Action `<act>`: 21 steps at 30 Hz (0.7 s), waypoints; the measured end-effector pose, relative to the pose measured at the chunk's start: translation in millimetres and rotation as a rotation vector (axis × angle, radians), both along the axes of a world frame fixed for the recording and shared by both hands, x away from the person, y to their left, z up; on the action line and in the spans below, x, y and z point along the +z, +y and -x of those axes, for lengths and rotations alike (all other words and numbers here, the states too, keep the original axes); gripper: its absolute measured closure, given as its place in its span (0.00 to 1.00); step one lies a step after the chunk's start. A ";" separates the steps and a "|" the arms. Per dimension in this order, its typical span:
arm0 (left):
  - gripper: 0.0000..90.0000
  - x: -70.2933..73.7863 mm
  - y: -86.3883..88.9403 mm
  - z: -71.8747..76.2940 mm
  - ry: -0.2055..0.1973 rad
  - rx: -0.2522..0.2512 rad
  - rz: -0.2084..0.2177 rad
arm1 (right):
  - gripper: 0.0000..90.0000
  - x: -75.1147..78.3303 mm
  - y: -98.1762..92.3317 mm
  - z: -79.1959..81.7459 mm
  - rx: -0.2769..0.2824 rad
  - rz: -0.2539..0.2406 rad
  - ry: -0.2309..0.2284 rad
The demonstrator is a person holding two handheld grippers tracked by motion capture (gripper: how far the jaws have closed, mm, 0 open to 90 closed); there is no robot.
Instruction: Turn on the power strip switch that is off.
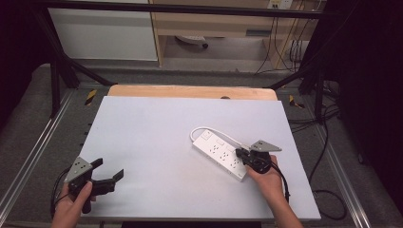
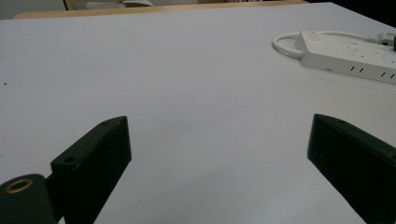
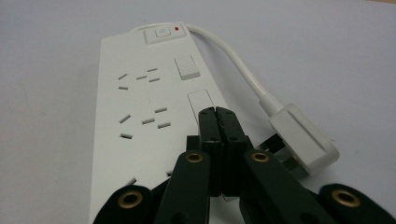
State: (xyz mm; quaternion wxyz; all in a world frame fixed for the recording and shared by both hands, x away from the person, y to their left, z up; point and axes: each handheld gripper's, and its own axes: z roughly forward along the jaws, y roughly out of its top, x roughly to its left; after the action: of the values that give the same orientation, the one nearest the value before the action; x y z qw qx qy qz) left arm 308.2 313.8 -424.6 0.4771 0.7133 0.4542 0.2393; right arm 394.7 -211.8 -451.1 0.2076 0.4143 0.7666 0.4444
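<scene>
White table [image 1: 157, 142] from high up: my left gripper [image 1: 110, 176] sits at the near left with jaws wide apart, and my right gripper [image 1: 243, 155] rests on the near end of the power strip [image 1: 219, 153], covering it. My left gripper view cuts the strip [image 2: 350, 56] off at the right edge. My right gripper view shows my jaws pressed together over a switch, holding nothing, beside the plug [image 3: 303, 140], whose prongs are hard to see.

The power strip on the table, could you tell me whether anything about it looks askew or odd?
The power strip lies diagonally on the white table, not squared to its edges. Its cord loops back, so its own plug rests beside it, unplugged. The right claw is shut, its tips over a rocker switch. No damage shows.
</scene>
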 end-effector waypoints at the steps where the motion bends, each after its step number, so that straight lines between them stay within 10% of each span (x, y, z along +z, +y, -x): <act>1: 0.07 0.0 0.3 0.1 0.001 -0.001 0.002 | 1.00 -0.4 1.5 0.1 0.004 -0.001 0.000; 21: 0.07 0.0 0.5 0.0 0.001 -0.002 0.003 | 1.00 1.9 -0.4 0.2 -0.002 -0.029 -0.005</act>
State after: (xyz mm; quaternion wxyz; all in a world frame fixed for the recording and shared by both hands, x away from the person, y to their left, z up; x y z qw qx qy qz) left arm 308.2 314.4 -424.6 0.4780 0.7132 0.4541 0.2380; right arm 394.5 -212.3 -449.1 0.2039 0.4171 0.7592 0.4561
